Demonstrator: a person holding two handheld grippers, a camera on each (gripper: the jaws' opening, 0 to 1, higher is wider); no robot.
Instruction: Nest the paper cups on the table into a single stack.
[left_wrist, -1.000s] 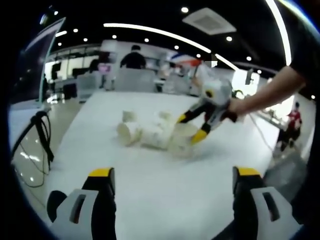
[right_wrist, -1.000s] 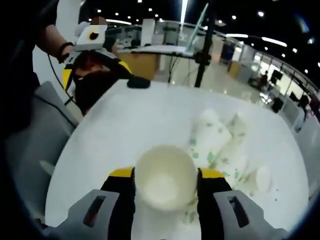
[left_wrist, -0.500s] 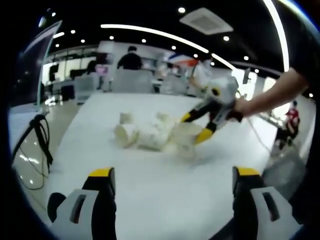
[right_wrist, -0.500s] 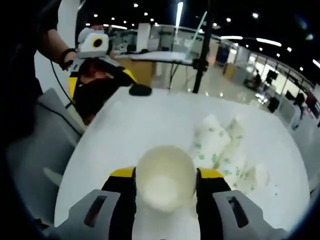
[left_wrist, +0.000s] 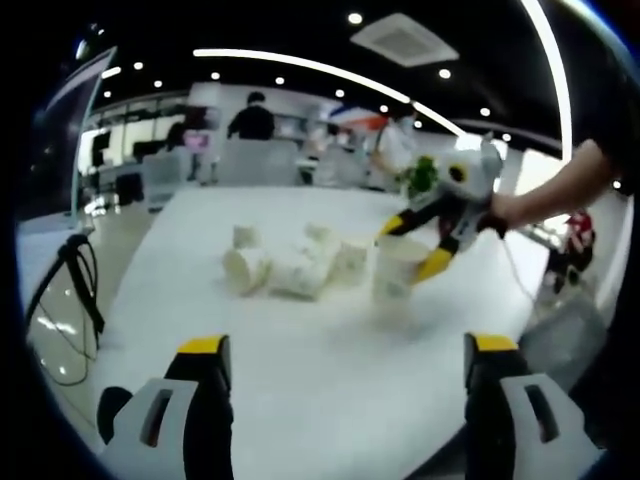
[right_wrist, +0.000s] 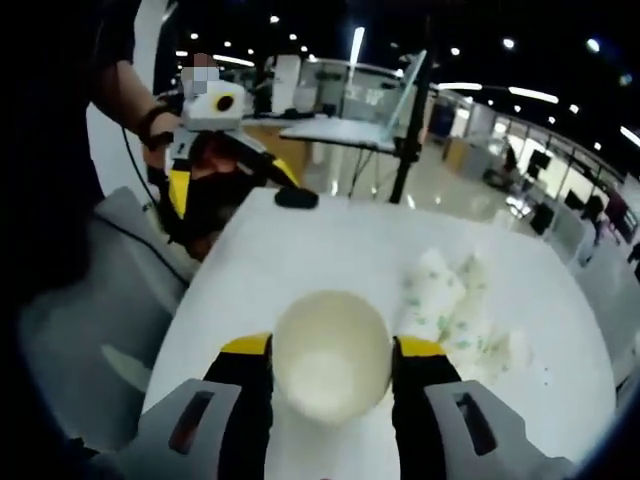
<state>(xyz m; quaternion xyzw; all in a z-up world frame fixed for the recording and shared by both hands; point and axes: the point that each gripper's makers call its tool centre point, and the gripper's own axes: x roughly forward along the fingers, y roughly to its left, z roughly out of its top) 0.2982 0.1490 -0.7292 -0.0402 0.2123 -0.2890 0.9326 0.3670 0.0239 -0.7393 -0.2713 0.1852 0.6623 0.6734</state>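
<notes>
1. A round, smooth-walled paper cup is clenched between the yellow-tipped right gripper above the white table.
2. Green-printed cups are seen lying jumbled.
3. The left gripper is held spread, grasping nothing.

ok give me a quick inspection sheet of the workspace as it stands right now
Surface: white table, mostly bare.
Job's things: one paper cup between the right gripper's jaws; a pile of loose cups lying mid-table, not stacked.
Clutter: nothing seen.
Grippers: right gripper shut on the cup; left gripper open, holding nothing.
Cables: black cable looping off the table's edge.
Surroundings: open office, ceiling lights, people standing far back.
</notes>
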